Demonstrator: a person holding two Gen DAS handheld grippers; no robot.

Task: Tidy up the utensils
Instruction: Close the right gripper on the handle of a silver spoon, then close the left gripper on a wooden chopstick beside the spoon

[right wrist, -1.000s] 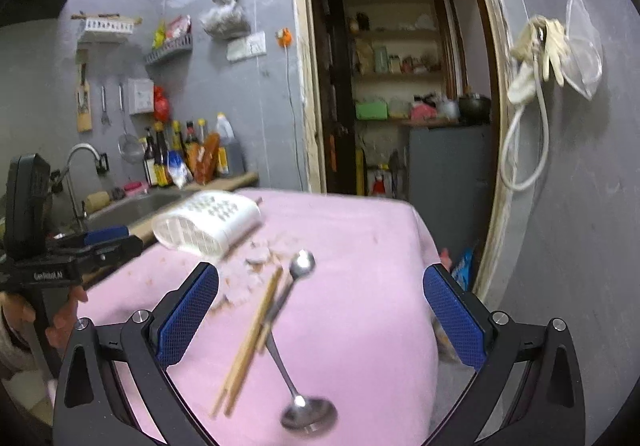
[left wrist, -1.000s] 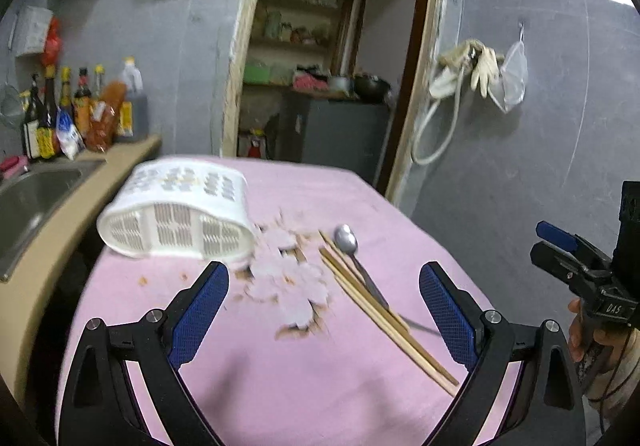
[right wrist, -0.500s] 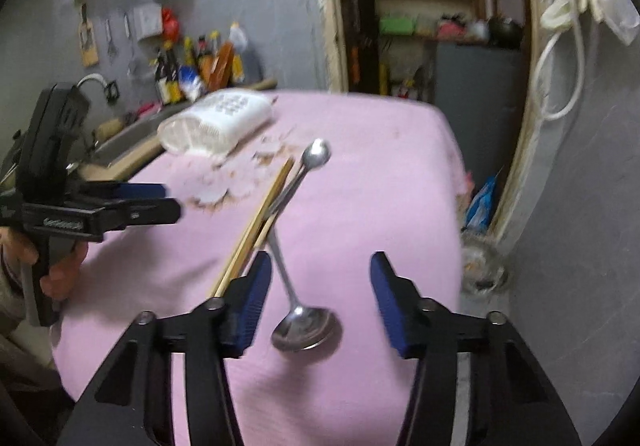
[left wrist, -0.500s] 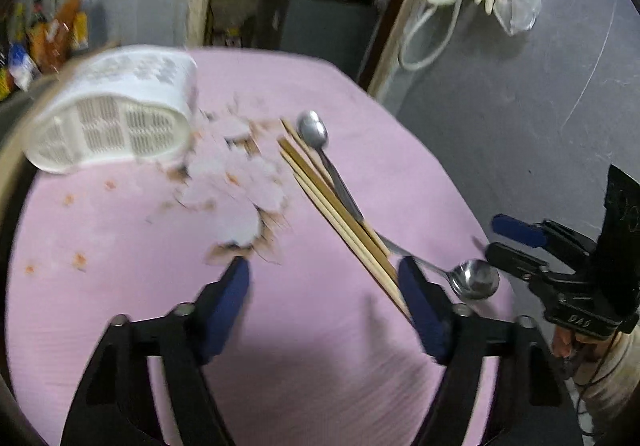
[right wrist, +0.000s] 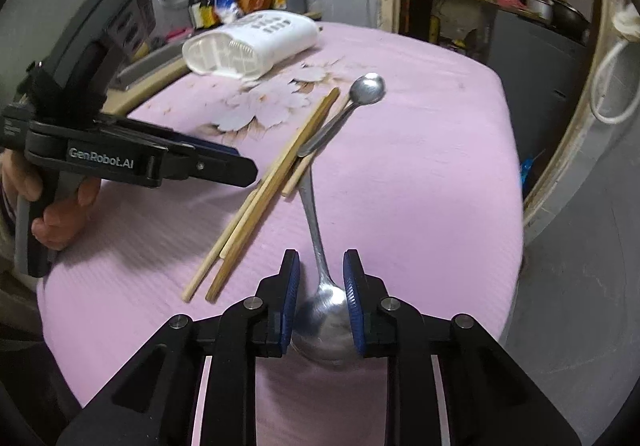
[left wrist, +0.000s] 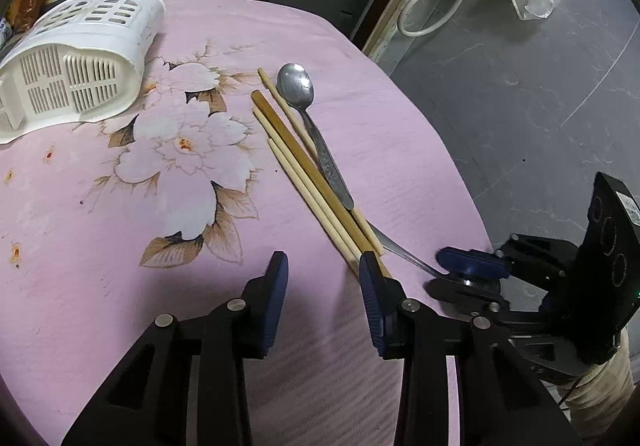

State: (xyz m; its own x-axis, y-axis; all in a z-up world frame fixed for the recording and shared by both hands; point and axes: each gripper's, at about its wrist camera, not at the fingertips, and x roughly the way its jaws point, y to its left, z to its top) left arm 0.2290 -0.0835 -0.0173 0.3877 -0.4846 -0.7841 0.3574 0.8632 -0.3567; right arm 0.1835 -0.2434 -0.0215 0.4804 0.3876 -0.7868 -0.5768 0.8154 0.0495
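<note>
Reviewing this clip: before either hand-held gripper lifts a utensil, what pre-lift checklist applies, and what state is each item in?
1. Right hand-held gripper straddles the large spoon where neck meets bowl: ok; jaws closing.
2. Its pads press the spoon: cannot tell.
3. Left hand-held gripper has a utensil between its fingers: not ok; the chopsticks end beside its right finger; jaws closing on bare pink cloth.
4. Large spoon's handle is free: not ok; it runs under the chopsticks and small spoon.
5. White utensil basket stands ready: not ok; it lies on its side.

Pink floral tablecloth [left wrist: 380, 150], white basket [left wrist: 80, 58]
</note>
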